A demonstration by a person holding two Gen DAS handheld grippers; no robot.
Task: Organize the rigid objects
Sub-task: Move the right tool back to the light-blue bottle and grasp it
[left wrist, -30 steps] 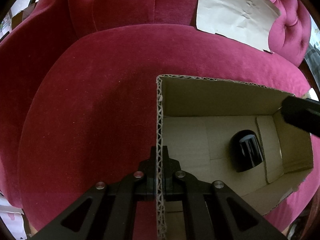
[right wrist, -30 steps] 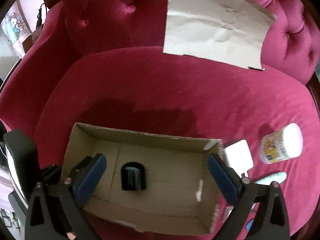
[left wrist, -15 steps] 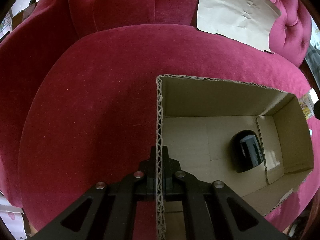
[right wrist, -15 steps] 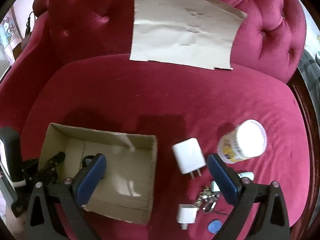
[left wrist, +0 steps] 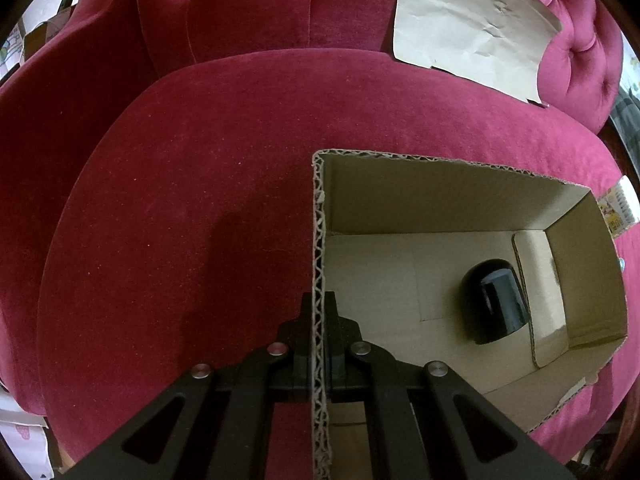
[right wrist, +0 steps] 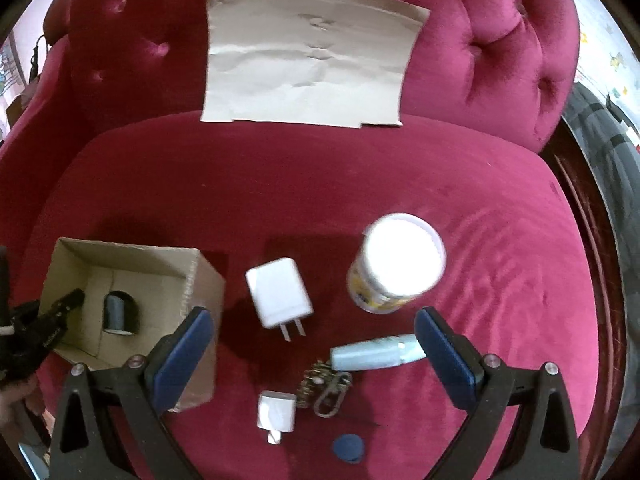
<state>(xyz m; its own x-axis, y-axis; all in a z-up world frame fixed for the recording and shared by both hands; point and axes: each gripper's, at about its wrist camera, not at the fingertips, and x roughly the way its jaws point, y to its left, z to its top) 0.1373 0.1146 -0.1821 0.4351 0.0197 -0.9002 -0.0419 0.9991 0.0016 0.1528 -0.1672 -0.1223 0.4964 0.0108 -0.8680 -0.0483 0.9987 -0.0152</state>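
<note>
My left gripper (left wrist: 319, 308) is shut on the left wall of an open cardboard box (left wrist: 440, 196) on the red seat; a black cylinder (left wrist: 496, 306) lies inside. In the right wrist view the box (right wrist: 192, 280) sits at the left with the left gripper (right wrist: 60, 312) on it. My right gripper (right wrist: 312, 344) is open and empty above loose items: a large white charger (right wrist: 278, 298), a white-lidded jar (right wrist: 396, 268), a pale blue tube (right wrist: 376, 356), a key clip (right wrist: 326, 390), a small white plug (right wrist: 276, 414) and a blue disc (right wrist: 347, 448).
The red velvet sofa seat (right wrist: 320, 184) carries everything. A creased sheet of brown paper (right wrist: 308, 68) leans on the tufted backrest. The sofa's dark wooden edge (right wrist: 580, 208) runs down the right side.
My right gripper has moved right, away from above the box to above the loose items. The left gripper and box have stayed put.
</note>
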